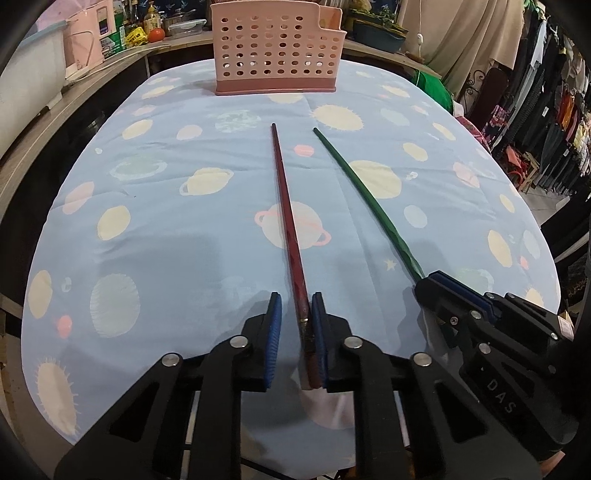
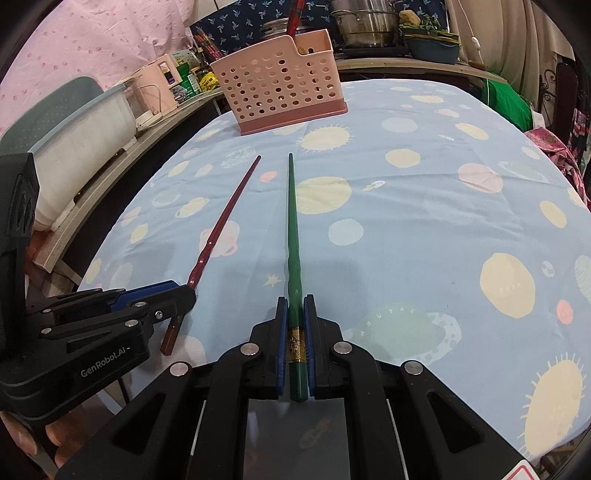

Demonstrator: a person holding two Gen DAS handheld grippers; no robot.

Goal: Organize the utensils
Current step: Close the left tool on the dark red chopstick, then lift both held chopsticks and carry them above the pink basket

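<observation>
A dark red chopstick (image 1: pixel 286 218) lies on the blue planet-print tablecloth (image 1: pixel 166 229), pointing toward a pink perforated utensil holder (image 1: pixel 277 51) at the far edge. My left gripper (image 1: pixel 296 308) is open around its thick end; the chopstick touches the right pad, with a gap to the left pad. A green chopstick (image 2: pixel 293 236) with a gold band lies beside it. My right gripper (image 2: pixel 295 306) has its pads close on the green chopstick's thick end. The holder (image 2: pixel 280 88) also shows in the right wrist view, as does the red chopstick (image 2: pixel 225 218).
A wooden counter (image 1: pixel 74 92) with bottles, boxes and a pink appliance runs along the left and back. Pots (image 2: pixel 365 22) stand behind the holder. A green cloth (image 2: pixel 506 99) and clothing racks (image 1: pixel 546 122) are at the right.
</observation>
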